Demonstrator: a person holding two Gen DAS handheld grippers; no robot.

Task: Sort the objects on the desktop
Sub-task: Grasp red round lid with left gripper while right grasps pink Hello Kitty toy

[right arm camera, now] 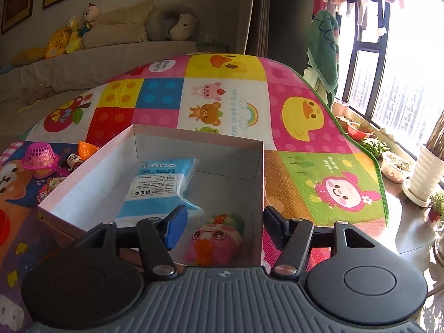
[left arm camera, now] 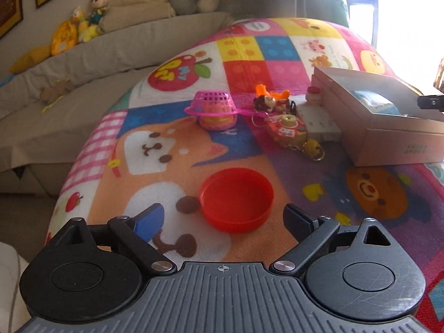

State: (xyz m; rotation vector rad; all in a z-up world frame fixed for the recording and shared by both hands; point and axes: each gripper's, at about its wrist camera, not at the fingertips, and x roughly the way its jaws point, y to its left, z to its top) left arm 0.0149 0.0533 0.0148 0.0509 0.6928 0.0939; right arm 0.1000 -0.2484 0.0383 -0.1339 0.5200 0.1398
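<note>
While the bright cartoon mat [left arm camera: 172, 149] covers my whole desk, its far edge curves off at twelve o'clock before a grey sofa [left arm camera: 83, 63], and at three o'clock in the right view its green border [right arm camera: 381, 183] drops toward the window floor. Next in size, the open cardboard box [left arm camera: 388, 136] sits at two o'clock from my left claw [left arm camera: 223, 219]; my right claw [right arm camera: 224, 229] hangs over its near corner, jaws apart and gripping nothing, one finger on each side of the box's right wall. Inside lie a blue-and-white packet [right arm camera: 161, 183] at eleven o'clock and a pink plush toy [right arm camera: 213, 238] at six, between those fingers. My left claw is spread wide and empty, with the red lid [left arm camera: 236, 199] just ahead at twelve o'clock, open mat on both sides of it. Farther on, an upturned pink basket [left arm camera: 212, 104] at eleven o'clock and a tangle of keychain toys [left arm camera: 288, 127] at one o'clock crowd beside the box's left wall.
</note>
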